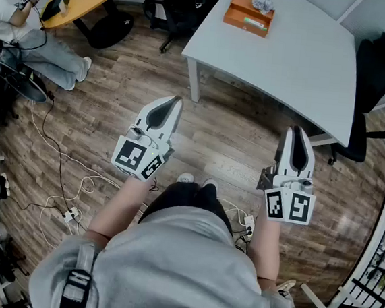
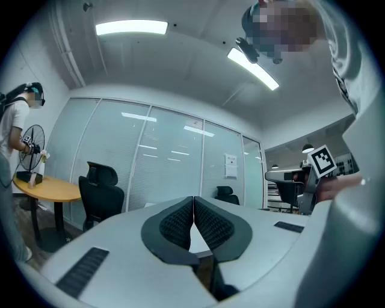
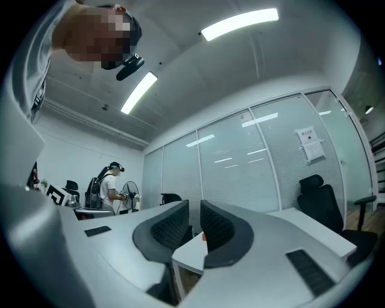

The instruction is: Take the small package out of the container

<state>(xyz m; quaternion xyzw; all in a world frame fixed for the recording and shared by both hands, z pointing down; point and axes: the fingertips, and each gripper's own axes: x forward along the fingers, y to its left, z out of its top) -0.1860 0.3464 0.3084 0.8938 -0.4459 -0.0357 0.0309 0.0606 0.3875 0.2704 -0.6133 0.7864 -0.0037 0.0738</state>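
Container [image 1: 248, 16], seemingly with package [image 1: 263, 1] atop, lies far beyond right claw [image 1: 296, 131].

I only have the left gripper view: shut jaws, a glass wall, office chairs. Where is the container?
Observer: The orange container sits near the far edge of the grey table, straight ahead.
Operator: Anything in it?
Observer: A small pale thing shows at its top. I cannot tell what it is.
Operator: And the right gripper?
Observer: The right gripper has its jaws a little apart, with nothing held between them.
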